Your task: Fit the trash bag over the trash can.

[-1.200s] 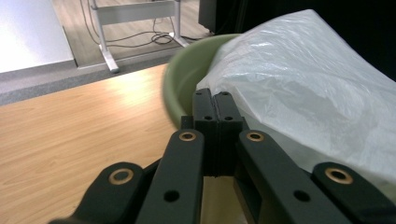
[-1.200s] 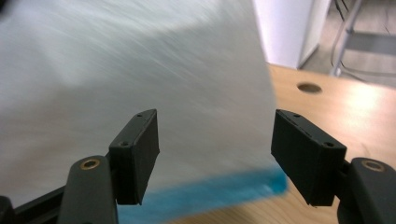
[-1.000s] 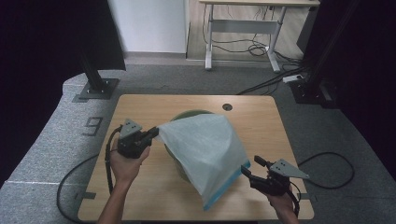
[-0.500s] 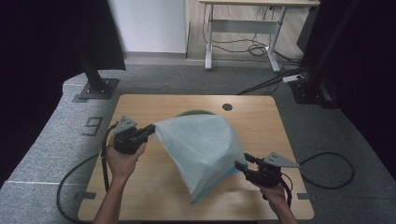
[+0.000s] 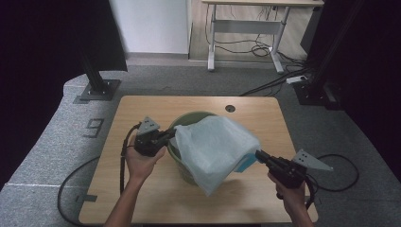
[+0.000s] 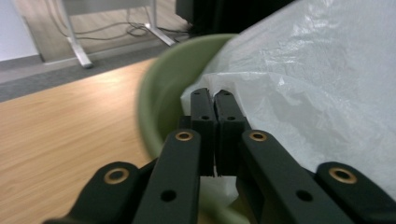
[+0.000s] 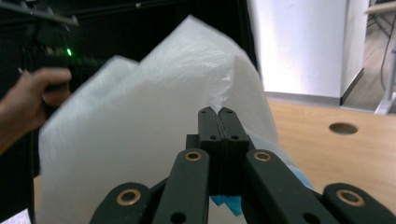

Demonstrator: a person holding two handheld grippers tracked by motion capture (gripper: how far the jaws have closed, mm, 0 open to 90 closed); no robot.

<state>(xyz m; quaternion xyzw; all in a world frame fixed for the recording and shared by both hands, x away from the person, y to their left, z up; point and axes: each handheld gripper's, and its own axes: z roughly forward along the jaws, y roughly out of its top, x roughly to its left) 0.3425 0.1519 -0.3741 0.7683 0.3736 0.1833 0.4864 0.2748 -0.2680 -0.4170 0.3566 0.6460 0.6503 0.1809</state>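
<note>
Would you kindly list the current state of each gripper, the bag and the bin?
Left gripper: shut on the white plastic bag's edge.
Right gripper: shut on the bag's opposite edge.
White plastic bag: held up, spread over the bin, not yet pulled down around it.
Green bin: upright, partly covered.

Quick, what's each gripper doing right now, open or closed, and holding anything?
Left gripper: closed on an edge of the white plastic bag, beside the green bin.
Right gripper: closed on the bag's opposite edge.
</note>
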